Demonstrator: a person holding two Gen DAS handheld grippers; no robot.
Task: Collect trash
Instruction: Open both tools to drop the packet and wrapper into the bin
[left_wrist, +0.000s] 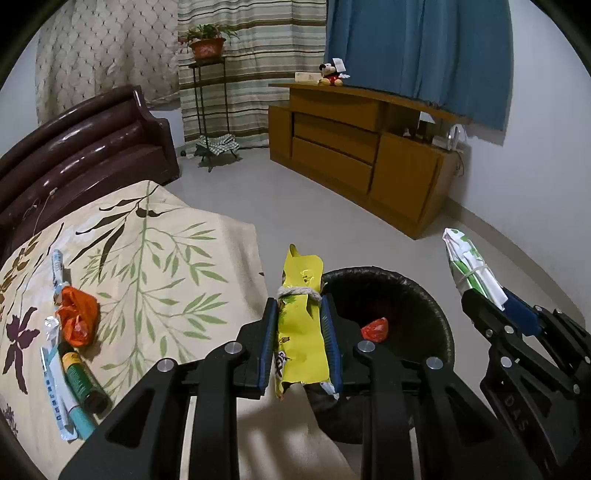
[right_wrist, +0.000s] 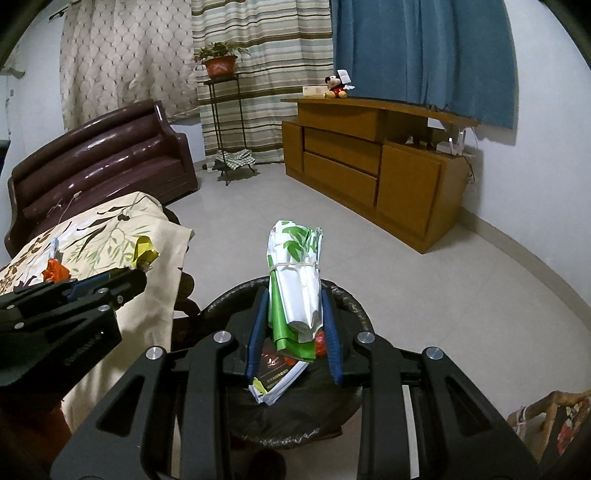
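Plainly, both pieces of trash in hand are light and soft. The left claw (left_wrist: 301, 332) is closed on a yellow wrapper (left_wrist: 301, 295), folded into a flat strip and tied round with pale string; its blue pads press the strip's two sides just below the tie. The right claw (right_wrist: 295, 325) is likewise clamped on a green-and-white wrapper (right_wrist: 297, 280) rolled into a bundle and bound with a rubber band. Both look like thin crinkly film: nearly weightless, easily crushed, likely a little slick, so I judge that a hold beside the binding, where the layers are thickest, is the surest.

The bin (left_wrist: 439, 321), lined in black, stands on the floor beside the worktop (left_wrist: 166, 258), which is draped in a leaf-printed cloth. From the left wrist view the yellow strip hangs at the bin's near rim; from the right wrist view the green bundle is over the bin's mouth.

More trash lies on the cloth: a crumpled orange bag (left_wrist: 77, 317), a dark tube with a yellow band (left_wrist: 83, 380), and a pale blue carton (left_wrist: 66, 402).

Much is hard to read. The claws and the bundles cover most of the bin's inside; only a scrap of red (left_wrist: 375, 328) and some printed card show there. The lower ends of both wrappers are tucked behind the fingers. A cane object at the right view's lower corner is cut off.
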